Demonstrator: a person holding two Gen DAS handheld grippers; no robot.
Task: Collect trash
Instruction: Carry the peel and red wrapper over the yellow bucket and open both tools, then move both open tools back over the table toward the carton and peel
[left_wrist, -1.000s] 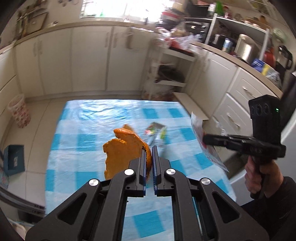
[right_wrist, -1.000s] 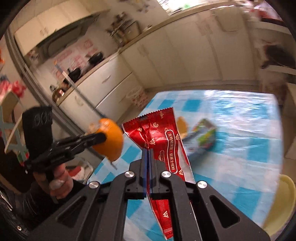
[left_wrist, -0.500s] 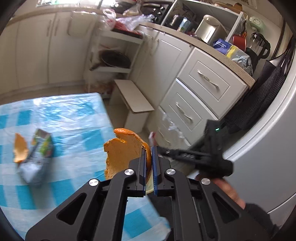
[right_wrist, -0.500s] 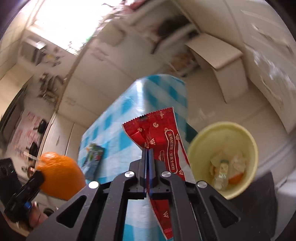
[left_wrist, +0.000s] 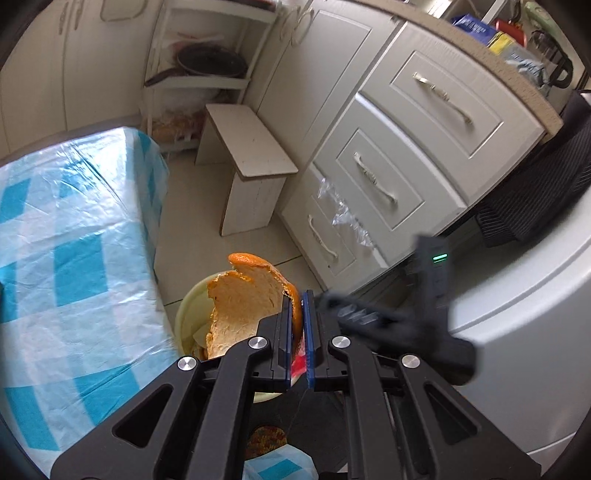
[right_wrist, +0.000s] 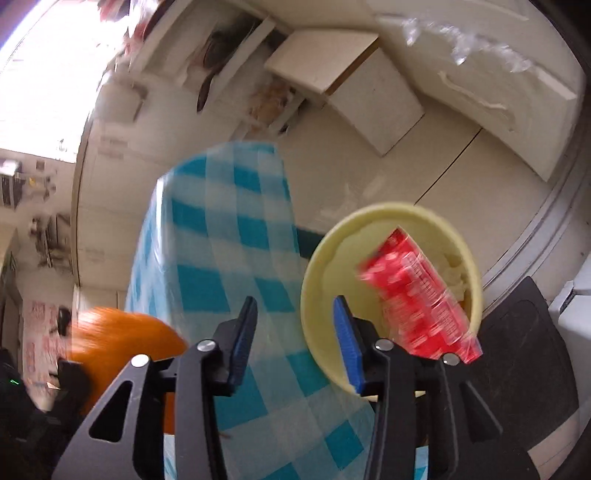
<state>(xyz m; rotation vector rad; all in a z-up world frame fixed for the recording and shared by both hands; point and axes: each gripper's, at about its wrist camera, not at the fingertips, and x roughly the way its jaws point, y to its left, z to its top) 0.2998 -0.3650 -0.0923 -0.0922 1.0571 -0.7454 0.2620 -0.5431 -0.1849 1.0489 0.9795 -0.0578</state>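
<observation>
Left wrist view: the left gripper (left_wrist: 298, 321) is clamped on a piece of orange peel (left_wrist: 243, 295), which hangs over the yellow bin (left_wrist: 184, 314) standing on the floor just beside the table (left_wrist: 74, 240) with its blue checked cloth. Beyond it the right gripper (left_wrist: 354, 314) shows blurred. Right wrist view: the right gripper (right_wrist: 295, 332) has its jaws opening with nothing between them; the red wrapper (right_wrist: 417, 295), blurred, sits loose at the mouth of the bin (right_wrist: 332, 251), partly over its near rim. The peel (right_wrist: 122, 350) shows at lower left
</observation>
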